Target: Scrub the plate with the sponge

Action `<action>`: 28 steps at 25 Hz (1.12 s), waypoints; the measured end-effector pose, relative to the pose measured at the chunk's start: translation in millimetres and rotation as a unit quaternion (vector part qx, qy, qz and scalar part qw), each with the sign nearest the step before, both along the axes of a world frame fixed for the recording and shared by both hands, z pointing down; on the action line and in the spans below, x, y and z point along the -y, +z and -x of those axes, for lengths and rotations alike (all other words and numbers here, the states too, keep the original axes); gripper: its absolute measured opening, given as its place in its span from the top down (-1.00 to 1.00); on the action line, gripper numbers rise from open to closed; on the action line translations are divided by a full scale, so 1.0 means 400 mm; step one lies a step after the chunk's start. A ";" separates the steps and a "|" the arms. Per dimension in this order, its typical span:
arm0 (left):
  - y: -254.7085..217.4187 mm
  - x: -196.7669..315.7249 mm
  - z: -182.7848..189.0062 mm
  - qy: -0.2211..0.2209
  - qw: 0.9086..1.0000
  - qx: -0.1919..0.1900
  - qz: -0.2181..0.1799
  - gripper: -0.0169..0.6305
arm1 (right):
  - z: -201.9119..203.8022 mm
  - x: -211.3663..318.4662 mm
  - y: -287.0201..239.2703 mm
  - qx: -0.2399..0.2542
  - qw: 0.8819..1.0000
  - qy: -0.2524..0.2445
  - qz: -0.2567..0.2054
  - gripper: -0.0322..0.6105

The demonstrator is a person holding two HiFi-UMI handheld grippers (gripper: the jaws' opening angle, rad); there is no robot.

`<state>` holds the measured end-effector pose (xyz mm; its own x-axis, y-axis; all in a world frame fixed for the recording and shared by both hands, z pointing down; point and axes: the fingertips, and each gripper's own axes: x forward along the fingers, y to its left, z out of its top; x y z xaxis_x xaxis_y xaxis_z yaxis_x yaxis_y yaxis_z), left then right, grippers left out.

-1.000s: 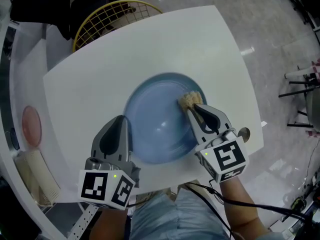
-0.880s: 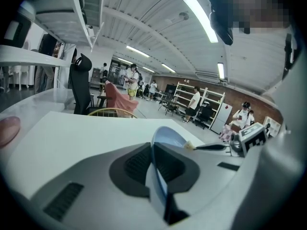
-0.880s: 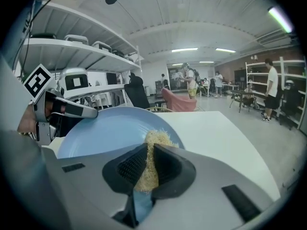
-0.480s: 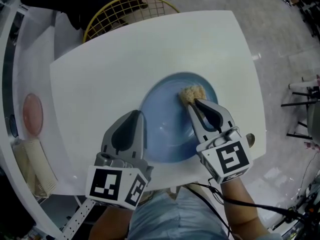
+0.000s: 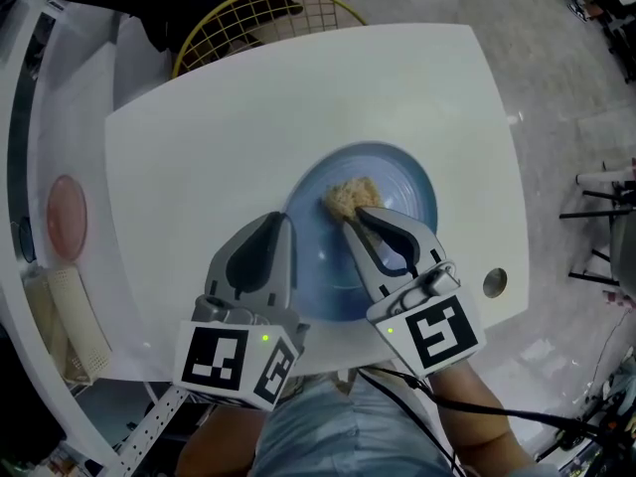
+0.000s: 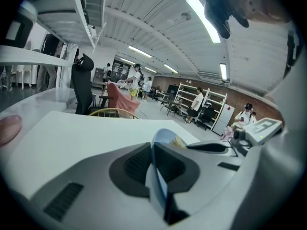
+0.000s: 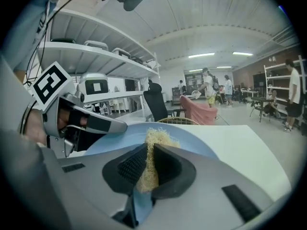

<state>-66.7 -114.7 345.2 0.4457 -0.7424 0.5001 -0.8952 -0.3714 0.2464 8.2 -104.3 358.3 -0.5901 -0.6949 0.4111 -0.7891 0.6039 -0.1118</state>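
A blue plate [image 5: 397,192] lies on the white table [image 5: 248,117] near its front edge. My left gripper [image 5: 285,229] is shut on the plate's left rim, and the thin blue edge [image 6: 154,176] runs between its jaws in the left gripper view. My right gripper [image 5: 350,216] is shut on a tan fibrous sponge [image 5: 346,198], which presses on the plate's middle. In the right gripper view the sponge [image 7: 154,143] sticks out past the jaws over the blue plate [image 7: 192,140].
A yellow wire chair [image 5: 260,13] stands behind the table. To the left, a white counter holds a pink dish [image 5: 67,217] and a cream mat [image 5: 72,324]. A round metal fitting [image 5: 494,283] sits at the table's right front edge. People stand in the far room.
The right gripper has dragged the sponge leftward from the plate's far right rim to its middle. The left gripper keeps its hold on the rim.
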 end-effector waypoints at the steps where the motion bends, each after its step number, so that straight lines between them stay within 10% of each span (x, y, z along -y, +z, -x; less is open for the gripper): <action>1: 0.000 0.000 -0.001 -0.001 1.000 0.000 0.000 0.85 | 0.008 -0.007 -0.003 0.003 1.000 -0.006 -0.001 0.76; 28: 0.015 -0.002 -0.016 0.011 1.000 0.011 0.004 0.86 | -0.037 -0.173 0.065 0.030 0.998 -0.017 0.051 0.76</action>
<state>-60.1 -113.9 351.0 0.4503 -0.7288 0.5159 -0.8923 -0.3889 0.2294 23.1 -35.0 384.4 -0.6381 -0.6299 0.4428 -0.7584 0.6134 -0.2203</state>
